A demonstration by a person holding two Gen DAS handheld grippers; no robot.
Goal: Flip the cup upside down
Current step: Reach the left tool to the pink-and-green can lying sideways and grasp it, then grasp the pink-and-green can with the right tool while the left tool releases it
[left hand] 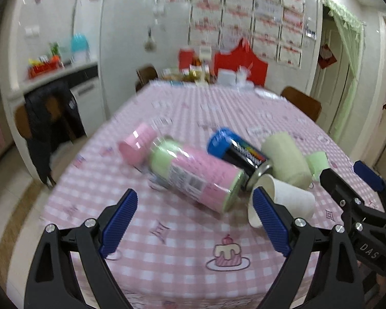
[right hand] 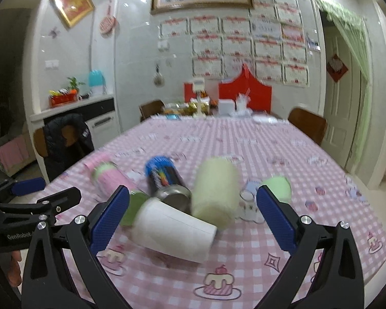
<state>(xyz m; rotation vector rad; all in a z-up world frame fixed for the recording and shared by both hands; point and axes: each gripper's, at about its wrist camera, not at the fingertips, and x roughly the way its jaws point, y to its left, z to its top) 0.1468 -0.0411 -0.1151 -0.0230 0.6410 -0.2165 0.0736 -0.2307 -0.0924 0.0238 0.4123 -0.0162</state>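
A white paper cup (right hand: 175,230) lies on its side on the pink checked tablecloth (right hand: 244,270), its wide mouth toward me in the right wrist view. It also shows in the left wrist view (left hand: 288,200), just behind the left gripper's right finger. My right gripper (right hand: 193,221) is open and empty, with its jaws on either side of the cup, above it. My left gripper (left hand: 193,221) is open and empty, to the left of the cup. The right gripper (left hand: 347,180) shows at the right edge of the left wrist view.
Lying beside the cup are a pink and green canister (left hand: 195,175), a black can with a blue lid (left hand: 234,152), a pale yellow roll (left hand: 287,159), a pink cup (left hand: 137,144) and a green cup (left hand: 317,163). Chairs (right hand: 307,126) and clutter (right hand: 200,108) stand at the table's far end.
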